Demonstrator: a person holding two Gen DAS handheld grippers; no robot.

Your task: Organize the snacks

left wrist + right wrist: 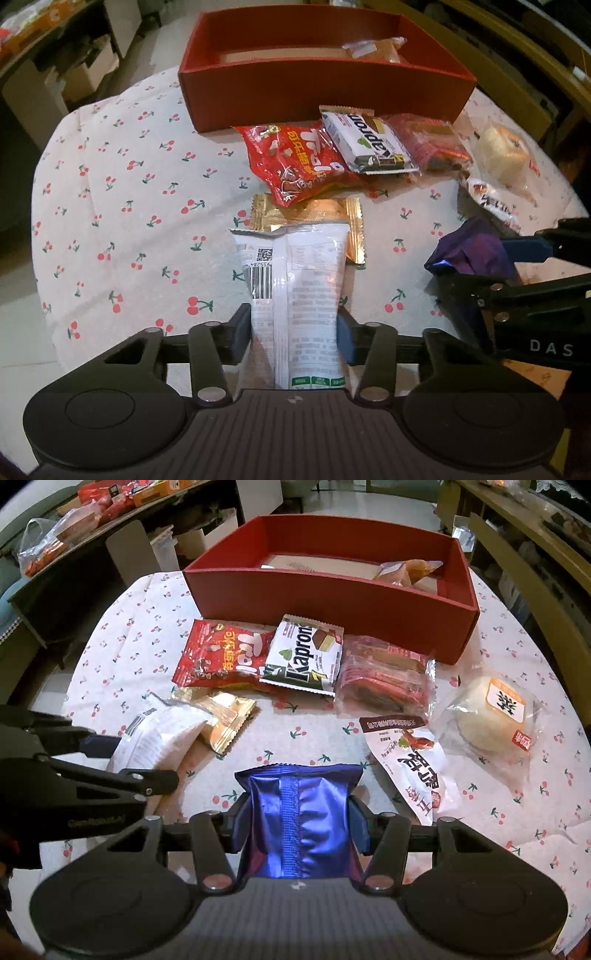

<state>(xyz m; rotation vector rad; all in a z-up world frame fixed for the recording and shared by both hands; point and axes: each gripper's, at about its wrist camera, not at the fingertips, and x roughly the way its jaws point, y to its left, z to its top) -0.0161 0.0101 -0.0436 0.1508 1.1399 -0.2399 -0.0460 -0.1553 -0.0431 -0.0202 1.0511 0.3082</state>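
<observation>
Left gripper: clenched on a white snack packet, both pads pressing its sides; the packet's printed back with a barcode faces up and its far end lies over a gold packet
Right gripper: clenched on a shiny blue-purple packet, pads dug into its crumpled sides, held above the near edge of the table
Table: round, covered by a white cloth printed with red cherries
Red box: open-topped, at the far edge of the table; one clear-wrapped brown pastry lies in its right end, the rest of its pale floor is bare
Row just before the box, left to right: one red sweet bag, one white and green wafer pack overlapping that bag's right end, one clear pack of red-wrapped bars
Right edge of the table: one round pale bun in clear wrap, one white pouch with red print just beside it
Only the right wrist view shows: the pouch and bun whole, and bags of snacks on a dark side table at far left
Only the left wrist view shows: the white packet's barcode side
Count: ten snack packets in all, two gripped, one boxed, seven lying on the cloth
</observation>
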